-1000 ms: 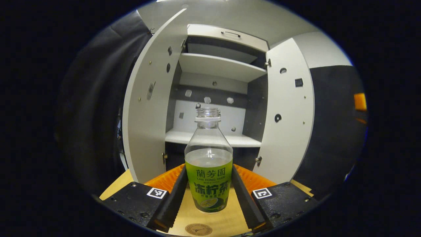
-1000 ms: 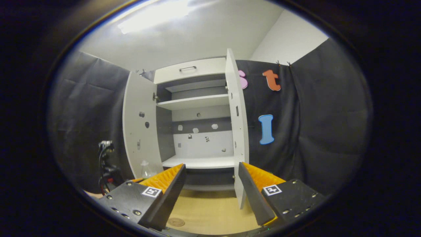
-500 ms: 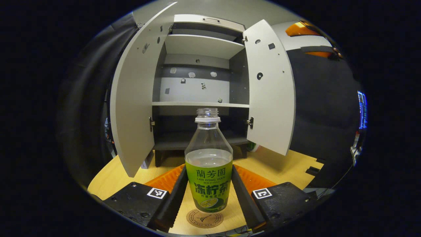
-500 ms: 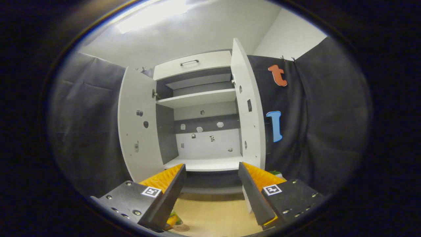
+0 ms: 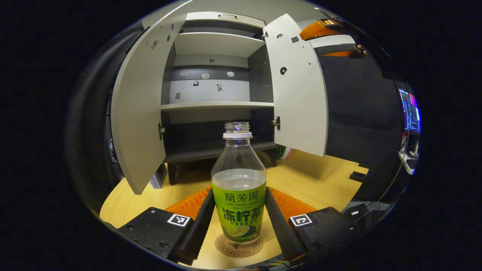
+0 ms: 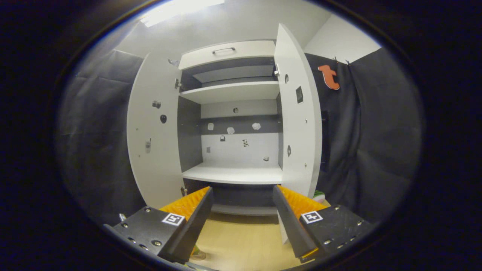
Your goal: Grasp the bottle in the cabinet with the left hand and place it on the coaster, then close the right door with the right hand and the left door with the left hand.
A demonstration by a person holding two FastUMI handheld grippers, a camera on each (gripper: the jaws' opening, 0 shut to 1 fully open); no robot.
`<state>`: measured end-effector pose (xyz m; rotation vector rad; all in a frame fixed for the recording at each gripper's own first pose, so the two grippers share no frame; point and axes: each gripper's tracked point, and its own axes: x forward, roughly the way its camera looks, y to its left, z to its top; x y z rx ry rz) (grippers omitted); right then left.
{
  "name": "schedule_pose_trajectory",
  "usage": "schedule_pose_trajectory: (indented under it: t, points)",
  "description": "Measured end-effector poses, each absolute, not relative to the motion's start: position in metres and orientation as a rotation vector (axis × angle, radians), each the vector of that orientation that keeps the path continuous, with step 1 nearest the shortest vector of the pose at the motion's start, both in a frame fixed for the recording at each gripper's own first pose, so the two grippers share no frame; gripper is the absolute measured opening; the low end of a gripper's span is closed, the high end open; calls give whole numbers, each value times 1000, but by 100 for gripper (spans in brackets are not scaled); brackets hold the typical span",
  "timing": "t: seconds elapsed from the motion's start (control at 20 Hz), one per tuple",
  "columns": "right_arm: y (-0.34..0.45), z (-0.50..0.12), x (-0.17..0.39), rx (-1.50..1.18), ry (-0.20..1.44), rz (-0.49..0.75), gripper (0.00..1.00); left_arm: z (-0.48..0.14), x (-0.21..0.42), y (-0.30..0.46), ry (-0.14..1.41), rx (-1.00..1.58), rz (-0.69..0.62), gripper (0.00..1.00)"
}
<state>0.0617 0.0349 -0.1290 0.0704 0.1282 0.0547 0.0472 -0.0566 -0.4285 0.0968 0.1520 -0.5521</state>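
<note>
A clear bottle [image 5: 238, 188] with a green label and no cap stands upright between the fingers of my left gripper [image 5: 238, 210], which is shut on its sides. Its base is over the round brown coaster [image 5: 238, 245] on the wooden table; I cannot tell whether it touches. Beyond it is the white cabinet [image 5: 216, 106], with its left door [image 5: 137, 113] and right door [image 5: 297, 86] swung open. My right gripper [image 6: 241, 214] is open and holds nothing. It faces the cabinet's lower shelf [image 6: 233, 175], and the edge of the right door [image 6: 299, 124] is just above its right finger.
Black cloth hangs on both sides of the cabinet. A green and white object [image 6: 319, 195] lies on the table behind the right door. The wooden table [image 5: 316, 180] stretches to the right of the bottle. An orange-and-black gripper part [image 5: 324, 28] is at the upper right.
My left gripper has come down and back with the bottle, bringing it over the coaster. My right gripper has moved closer to the cabinet, toward the right door.
</note>
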Motion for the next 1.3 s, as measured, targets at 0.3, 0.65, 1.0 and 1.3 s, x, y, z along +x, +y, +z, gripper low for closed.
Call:
schedule_pose_trajectory:
  t: [0.3,0.65,1.0,1.3]
  points:
    - [40,-154,79,84,177,82,96,-445,49,-53,157,162,-554,82]
    - [43,-150,87,125,159,140,96,-427,44,-46,203,143,-522,87]
    - [43,-133,84,159,80,200,94,-337,47,-46,153,93,-449,87]
    - [18,-102,58,189,-43,234,96,-251,40,-65,92,-19,-423,88]
